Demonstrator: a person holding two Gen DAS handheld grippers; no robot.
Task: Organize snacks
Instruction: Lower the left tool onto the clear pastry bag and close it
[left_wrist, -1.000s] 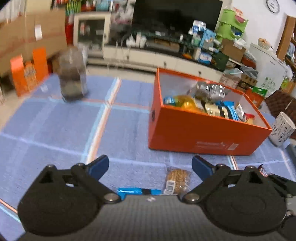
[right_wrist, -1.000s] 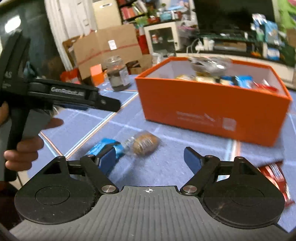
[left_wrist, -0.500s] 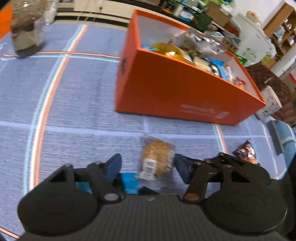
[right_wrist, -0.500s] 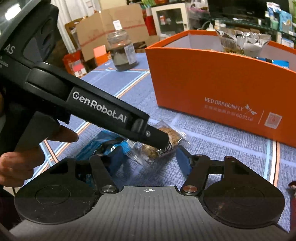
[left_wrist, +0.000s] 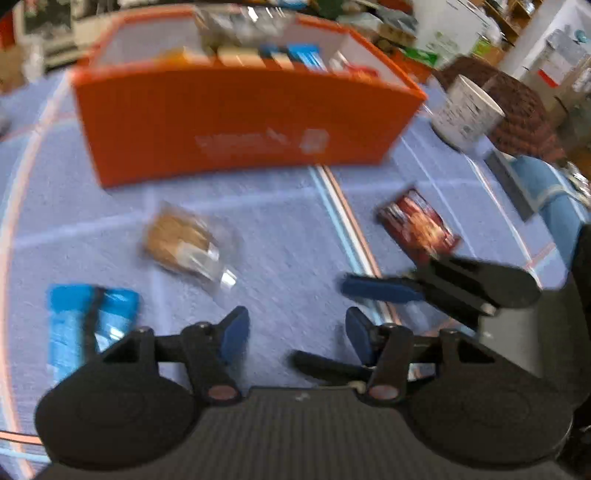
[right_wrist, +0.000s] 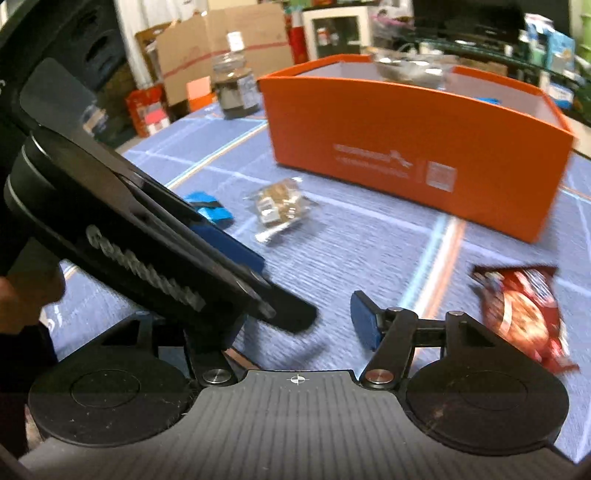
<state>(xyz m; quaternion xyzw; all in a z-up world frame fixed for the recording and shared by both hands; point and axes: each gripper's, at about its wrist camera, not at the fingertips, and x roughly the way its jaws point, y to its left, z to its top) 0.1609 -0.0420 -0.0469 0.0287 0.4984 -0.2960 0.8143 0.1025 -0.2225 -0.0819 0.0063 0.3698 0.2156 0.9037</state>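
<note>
Blue cloth (left_wrist: 280, 236) with pale and orange grid lines covers the table; a cluttered living room lies beyond.

We hold both grippers low over the cloth. Left gripper (left_wrist: 293, 330): jaws part open, nothing between them. Right gripper (right_wrist: 306, 325): its right finger shows clearly, the left one is hidden behind the other tool's body; it looks open and empty.

Three loose snacks remain outside the orange box (left_wrist: 240, 122), which stands straight ahead of both tools and already holds packets.
- Clear-wrapped brown biscuit (left_wrist: 184, 245): ahead and left of the left gripper.
- Blue packet (left_wrist: 79, 325): hard left, nearly beside the left finger.
- Red foil packet (right_wrist: 524, 314): just right of the right gripper.

Our judgement: take the red packet with the right tool, and widen the jaws first. The foil lies flat and looks slippery, so we pinch an edge.
</note>
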